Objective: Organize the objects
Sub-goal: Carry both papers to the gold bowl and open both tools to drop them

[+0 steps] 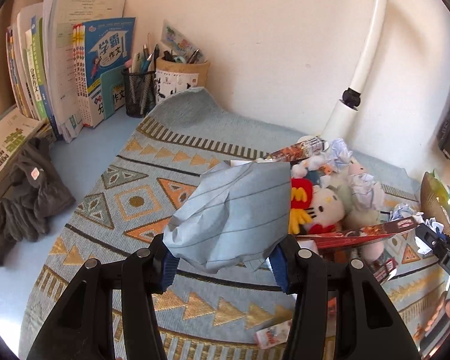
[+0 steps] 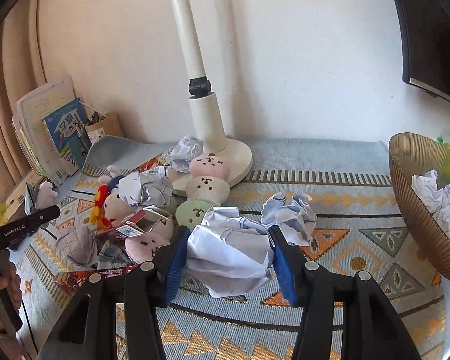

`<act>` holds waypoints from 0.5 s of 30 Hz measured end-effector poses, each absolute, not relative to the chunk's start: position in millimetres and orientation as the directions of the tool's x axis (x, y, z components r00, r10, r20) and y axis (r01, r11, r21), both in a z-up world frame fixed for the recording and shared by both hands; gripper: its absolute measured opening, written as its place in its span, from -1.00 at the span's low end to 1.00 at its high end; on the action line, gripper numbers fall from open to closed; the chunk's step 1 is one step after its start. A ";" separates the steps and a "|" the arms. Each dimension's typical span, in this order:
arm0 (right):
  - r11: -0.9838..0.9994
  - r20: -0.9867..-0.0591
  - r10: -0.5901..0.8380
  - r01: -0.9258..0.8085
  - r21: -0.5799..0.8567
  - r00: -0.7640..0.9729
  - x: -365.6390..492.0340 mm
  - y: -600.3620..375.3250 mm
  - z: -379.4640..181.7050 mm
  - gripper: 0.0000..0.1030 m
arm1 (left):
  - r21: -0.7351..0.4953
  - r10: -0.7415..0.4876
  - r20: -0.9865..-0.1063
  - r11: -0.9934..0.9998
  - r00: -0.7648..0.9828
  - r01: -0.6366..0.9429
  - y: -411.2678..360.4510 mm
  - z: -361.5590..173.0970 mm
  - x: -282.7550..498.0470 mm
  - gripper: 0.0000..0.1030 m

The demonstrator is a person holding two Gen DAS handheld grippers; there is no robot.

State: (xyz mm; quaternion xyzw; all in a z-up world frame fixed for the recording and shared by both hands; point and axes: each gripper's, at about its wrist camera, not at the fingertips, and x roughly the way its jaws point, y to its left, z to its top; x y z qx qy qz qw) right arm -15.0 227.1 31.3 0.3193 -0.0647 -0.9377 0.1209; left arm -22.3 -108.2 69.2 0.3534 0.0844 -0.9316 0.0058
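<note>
In the left wrist view my left gripper (image 1: 222, 259) is shut on a crumpled blue-grey lined paper (image 1: 234, 210), held above the patterned mat (image 1: 129, 201). In the right wrist view my right gripper (image 2: 225, 259) is shut on a crumpled white paper ball (image 2: 229, 249), just over the mat (image 2: 330, 198). Another paper ball (image 2: 288, 213) lies right behind it. A brown ribbed basket (image 2: 417, 210) at the right edge holds crumpled papers (image 2: 441, 201). The left gripper (image 2: 30, 219) also shows at the far left of the right wrist view, with a hand on its handle.
Plush toys (image 1: 327, 207), red cardboard packs (image 1: 360, 234) and paper balls (image 2: 144, 189) are piled mid-mat by the white lamp base (image 2: 225, 156). Books (image 1: 105, 69), pen holders (image 1: 141, 90) and a dark cloth (image 1: 27, 204) stand at the left.
</note>
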 end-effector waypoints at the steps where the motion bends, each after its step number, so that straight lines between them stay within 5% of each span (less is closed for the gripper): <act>1: -0.957 -0.572 -0.281 0.180 0.227 -0.771 -13.4 233.4 33.1 0.00 | -0.159 0.060 -0.648 -0.986 -0.759 0.058 -99.7 78.1 -20.9 -0.03; 15: -0.951 -0.527 -0.120 -0.055 0.304 -0.841 9.4 357.9 72.7 0.00 | -0.287 0.361 -0.585 -0.930 -0.726 -0.231 92.2 133.2 -71.4 0.00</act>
